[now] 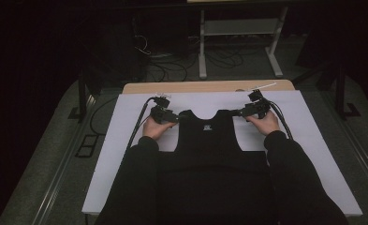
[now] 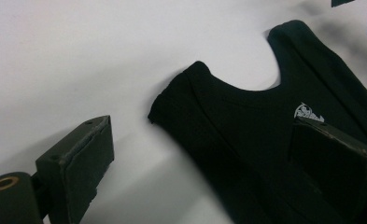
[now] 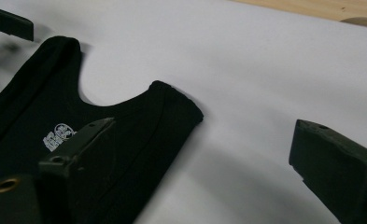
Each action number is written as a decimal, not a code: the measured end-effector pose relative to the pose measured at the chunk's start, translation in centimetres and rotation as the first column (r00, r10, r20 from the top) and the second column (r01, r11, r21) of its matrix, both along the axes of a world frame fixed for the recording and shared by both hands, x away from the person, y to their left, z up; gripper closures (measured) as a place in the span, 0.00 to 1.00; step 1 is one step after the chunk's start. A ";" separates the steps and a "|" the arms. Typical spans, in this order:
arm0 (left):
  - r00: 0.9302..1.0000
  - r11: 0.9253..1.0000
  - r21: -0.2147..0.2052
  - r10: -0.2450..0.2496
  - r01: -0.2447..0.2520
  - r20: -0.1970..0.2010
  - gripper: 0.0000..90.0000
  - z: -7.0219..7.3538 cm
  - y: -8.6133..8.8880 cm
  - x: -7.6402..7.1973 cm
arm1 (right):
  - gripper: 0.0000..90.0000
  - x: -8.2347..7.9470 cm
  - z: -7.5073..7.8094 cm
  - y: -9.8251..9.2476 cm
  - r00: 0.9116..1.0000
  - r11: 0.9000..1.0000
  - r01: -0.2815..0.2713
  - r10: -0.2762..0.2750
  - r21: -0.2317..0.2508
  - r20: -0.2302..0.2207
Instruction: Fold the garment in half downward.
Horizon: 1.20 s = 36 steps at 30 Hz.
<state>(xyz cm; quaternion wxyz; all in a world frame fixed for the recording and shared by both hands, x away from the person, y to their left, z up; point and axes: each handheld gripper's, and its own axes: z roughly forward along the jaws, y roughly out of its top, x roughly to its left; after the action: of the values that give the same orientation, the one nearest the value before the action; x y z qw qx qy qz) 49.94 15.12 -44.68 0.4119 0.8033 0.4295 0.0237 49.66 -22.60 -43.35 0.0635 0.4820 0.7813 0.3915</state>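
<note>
A black sleeveless top (image 1: 209,136) with a small white logo below its neckline lies flat on a white board (image 1: 125,154). Its lower part is hidden by the person's dark sleeves and body. My left gripper (image 1: 174,117) is at the top's left shoulder strap (image 2: 181,100). In the left gripper view my left gripper (image 2: 202,128) is open, one jaw over bare board and the other over the cloth. My right gripper (image 1: 242,112) mirrors this at the right shoulder strap (image 3: 176,105). My right gripper (image 3: 204,126) is open astride that strap, and its pads are not pressing the cloth.
The board lies on a wooden table whose far edge (image 1: 195,87) shows beyond it. On the dark floor behind are cables (image 1: 167,65) and a white-framed stand (image 1: 238,28). Black cables (image 1: 139,122) trail from both grippers across the board.
</note>
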 end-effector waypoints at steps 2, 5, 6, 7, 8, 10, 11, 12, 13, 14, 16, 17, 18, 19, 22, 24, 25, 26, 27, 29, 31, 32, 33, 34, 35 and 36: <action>1.000 1.000 -0.004 0.013 -0.013 -0.005 0.09 -0.1 0.0 0.1 | 0.15 0.2 -0.4 0.5 1.000 1.000 -0.010 0.010 -0.008 -0.010; 1.000 1.000 -0.010 0.027 -0.027 0.001 0.13 -0.3 -0.1 0.2 | 0.15 0.1 -0.5 0.8 1.000 1.000 -0.007 0.007 -0.018 -0.001; 1.000 1.000 -0.009 0.027 -0.027 0.003 0.14 -0.4 -0.2 0.2 | 0.16 0.1 -0.5 1.0 1.000 1.000 -0.007 0.007 -0.015 0.001; 1.000 1.000 -0.005 0.026 -0.026 0.003 0.15 -0.4 -0.3 0.2 | 0.17 0.1 -0.6 1.2 1.000 1.000 -0.009 0.009 -0.015 0.002; 1.000 1.000 -0.008 0.030 -0.030 0.004 0.16 -0.4 -0.4 0.2 | 0.19 0.1 -0.7 1.4 1.000 1.000 -0.008 0.008 -0.021 0.005; 0.999 0.999 -0.020 0.035 -0.035 -0.001 0.18 -0.4 -0.5 0.1 | 0.21 0.1 -0.8 1.8 1.000 1.000 -0.005 0.005 -0.030 0.011; 0.999 0.999 -0.028 0.040 -0.040 -0.007 0.19 -0.4 -0.6 0.1 | 0.25 0.0 -1.1 2.2 1.000 0.999 -0.007 0.008 -0.035 0.012; 0.999 0.999 -0.028 0.042 -0.042 -0.010 0.19 -0.4 -0.7 0.2 | 0.25 0.0 -1.1 2.2 1.000 0.999 -0.007 0.008 -0.035 0.012; 0.999 0.999 -0.026 0.047 -0.047 -0.010 0.20 -0.4 -0.8 0.1 | 0.28 0.1 -1.2 2.3 1.000 0.999 -0.004 0.005 -0.036 0.010; 0.999 0.999 -0.018 0.049 -0.049 -0.008 0.20 -0.4 -0.9 0.1 | 0.31 0.1 -1.3 2.5 1.000 0.999 0.008 -0.008 -0.041 0.008; 0.999 0.999 -0.004 0.046 -0.046 0.000 0.24 -0.3 -1.1 0.1 | 0.38 0.1 -1.4 2.8 1.000 0.999 0.017 -0.017 -0.046 0.011; 0.999 0.999 -0.006 0.042 -0.042 0.000 0.26 -0.3 -1.3 0.0 | 0.41 0.0 -1.5 3.0 1.000 0.999 0.021 -0.021 -0.049 0.011; 0.999 0.999 0.004 0.037 -0.037 0.004 0.29 -0.3 -1.5 0.0 | 0.44 0.0 -1.5 3.2 1.000 0.998 0.022 -0.022 -0.059 0.012; 0.999 0.999 0.036 0.030 -0.031 0.018 0.33 -0.2 -1.7 -0.1 | 0.48 0.0 -1.5 3.3 1.000 0.998 0.024 -0.023 -0.065 0.011; 0.998 0.995 0.090 0.039 -0.043 0.054 0.45 -0.2 -2.3 -0.4 | 0.61 -0.1 -1.4 3.6 0.999 0.998 0.037 -0.036 -0.054 0.018; 0.997 0.994 0.093 0.046 -0.051 0.061 0.56 -0.2 -2.7 -0.5 | 0.74 -0.2 -1.3 3.7 0.999 0.997 0.037 -0.035 -0.072 0.025; 0.997 0.994 0.101 0.044 -0.051 0.066 0.56 -0.2 -2.8 -0.5 | 0.74 -0.2 -1.3 3.7 0.999 0.997 0.037 -0.035 -0.072 0.025; 0.996 0.993 0.098 0.056 -0.063 0.068 0.59 -0.2 -3.0 -0.6 | 0.77 -0.2 -1.4 3.7 0.999 0.996 0.032 -0.031 -0.077 0.018; 0.996 0.993 0.106 0.049 -0.056 0.073 0.61 -0.2 -3.0 -0.6 | 0.81 -0.1 -1.5 3.7 1.000 0.996 0.026 -0.025 -0.087 0.014; 0.995 0.991 0.118 0.055 -0.064 0.078 0.69 -0.1 -3.2 -0.7 | 0.89 -0.2 -1.5 3.7 1.000 0.995 0.021 -0.021 -0.093 0.000; 0.995 0.991 0.112 0.067 -0.075 0.075 0.77 -0.1 -3.3 -0.7 | 0.93 -0.2 -1.5 3.7 1.000 0.996 0.020 -0.021 -0.087 -0.009; 0.995 0.991 0.109 0.071 -0.079 0.072 0.82 -0.1 -3.3 -0.7 | 0.94 -0.3 -1.4 3.8 1.000 0.995 0.016 -0.017 -0.097 -0.008; 0.995 0.991 0.109 0.073 -0.081 0.072 0.85 -0.2 -3.3 -0.7 | 0.94 -0.4 -1.3 3.8 1.000 0.995 0.012 -0.013 -0.104 -0.007; 0.995 0.990 0.114 0.070 -0.079 0.078 0.87 -0.1 -3.3 -0.8 | 0.95 -0.4 -1.2 3.9 1.000 0.994 0.007 -0.008 -0.111 -0.002; 0.993 0.990 0.112 0.077 -0.086 0.085 0.89 0.0 -3.3 -0.9 | 0.95 -0.5 -1.1 3.9 1.000 0.994 0.007 -0.007 -0.113 -0.003; 0.993 0.989 0.118 0.078 -0.088 0.090 0.92 0.1 -3.3 -1.0 | 0.95 -0.6 -1.0 3.9 1.000 0.993 0.008 -0.008 -0.115 -0.002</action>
<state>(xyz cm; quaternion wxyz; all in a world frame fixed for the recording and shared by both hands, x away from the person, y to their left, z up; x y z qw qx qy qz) 48.92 11.83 -44.62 0.3788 0.8065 0.4425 0.1013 49.11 -18.71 -44.40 0.0916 0.4811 0.8007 0.3450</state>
